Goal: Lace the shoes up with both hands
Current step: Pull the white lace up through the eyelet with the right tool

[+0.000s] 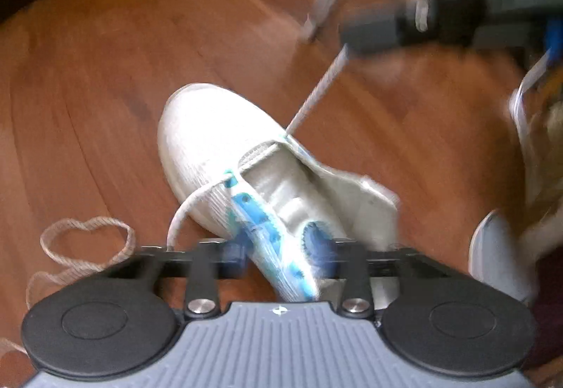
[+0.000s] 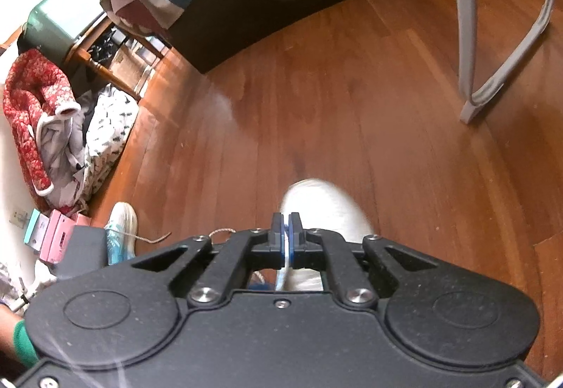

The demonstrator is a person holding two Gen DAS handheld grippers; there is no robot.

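A: Left gripper (image 1: 281,256) first. Fingers part way open, straddling the rear half of the white shoe (image 1: 225,155) just ahead of them. Blur hides the pads, so I can't say they press on anything.

B: And the lace?

A: The loose lace end (image 1: 183,212) comes out of the bottom eyelet on the left side, curves down toward the left finger and vanishes behind it, then lies in slack loops on the wooden floor (image 1: 105,78) left of the gripper. Held or only passing by — cannot tell.

B: Right side?

A: Right gripper (image 2: 288,240) fully closed, pads pinching a pale strand. In the left wrist view the taut lace end (image 1: 316,95) runs straight from the opposite bottom eyelet up to it, far ahead and to the right.

B: Step in hand?

A: My reading: only the lowest eyelet pair is threaded; tension is being taken on the right while the left goes for its end.

B: Next?

A: Probably a firm pinch near the left tip, then crossing to the next eyelet.

B: Shoe's look?

A: White knit upper, blue-and-teal eyelet strip, tongue exposed, toe pointing away from the left gripper.
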